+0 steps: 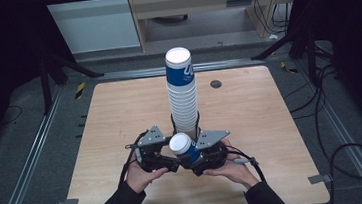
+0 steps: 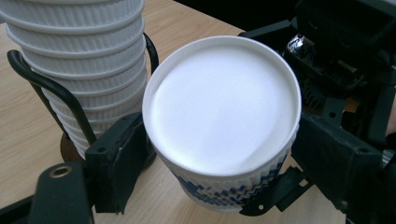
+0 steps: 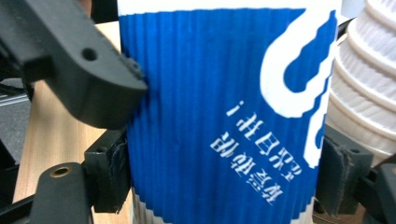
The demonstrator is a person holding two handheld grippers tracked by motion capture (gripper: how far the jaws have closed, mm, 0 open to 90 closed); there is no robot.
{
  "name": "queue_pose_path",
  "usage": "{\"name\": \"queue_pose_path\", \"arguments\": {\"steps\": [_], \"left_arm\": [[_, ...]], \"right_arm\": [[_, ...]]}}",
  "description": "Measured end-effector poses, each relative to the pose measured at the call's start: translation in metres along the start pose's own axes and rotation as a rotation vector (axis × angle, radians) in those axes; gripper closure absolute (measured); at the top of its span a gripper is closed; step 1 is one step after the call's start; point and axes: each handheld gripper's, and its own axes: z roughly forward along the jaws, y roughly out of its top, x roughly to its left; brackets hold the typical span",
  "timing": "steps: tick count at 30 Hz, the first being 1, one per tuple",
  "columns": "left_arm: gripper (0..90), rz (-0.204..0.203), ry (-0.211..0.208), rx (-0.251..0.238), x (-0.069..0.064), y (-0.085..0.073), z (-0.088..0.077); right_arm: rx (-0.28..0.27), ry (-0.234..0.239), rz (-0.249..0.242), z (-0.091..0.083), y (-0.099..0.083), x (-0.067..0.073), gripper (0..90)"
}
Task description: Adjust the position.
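Both hands meet at the desk's (image 1: 120,113) near edge around one upside-down blue paper cup (image 1: 182,147). Right claw (image 3: 224,172) is clamped on the cup's ribbed wall. Left claw (image 2: 210,158) brackets the same cup, pads at its sides, but a firm press cannot be told. Just behind stands the tall cup stack (image 1: 182,92) in its wire holder (image 2: 46,88).

Your left gripper (image 1: 170,158) jaws partly spread, your right gripper (image 1: 198,158) clamped tight, both hands low, side by side, nearly touching.
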Motion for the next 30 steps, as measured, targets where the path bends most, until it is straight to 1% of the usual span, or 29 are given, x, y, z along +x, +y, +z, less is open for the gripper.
{"name": "queue_pose_path", "arguments": {"steps": [4, 9, 13, 22, 25, 30], "left_arm": [[18.9, -0.003, 0.003, 0.000, 0.0003, -0.0005, 0.0003], [19.6, -0.004, 0.005, 0.002, -0.0012, -0.0015, 0.0026], [21.6, -0.003, 0.005, 0.000, -0.0023, -0.0016, 0.0029], [23.9, -0.011, 0.005, -0.016, -0.0030, -0.0013, 0.0009], [24.6, -0.021, 0.001, -0.022, -0.0020, -0.0013, -0.0003], [24.9, -0.018, 0.001, -0.021, -0.0020, -0.0012, -0.0009]], "right_arm": [[0.004, 0.004, -0.003, 0.0025, 0.0000, 0.0014, 20.7], [-0.013, 0.009, 0.001, 0.0036, 0.0020, 0.0031, 20.7], [-0.014, 0.013, 0.002, 0.0046, 0.0020, 0.0035, 20.7], [-0.018, 0.012, 0.004, 0.0058, 0.0027, 0.0043, 19.9], [-0.022, 0.010, 0.004, 0.0062, 0.0029, 0.0046, 18.8], [-0.024, 0.007, 0.001, 0.0060, 0.0035, 0.0049, 17.7]]}}
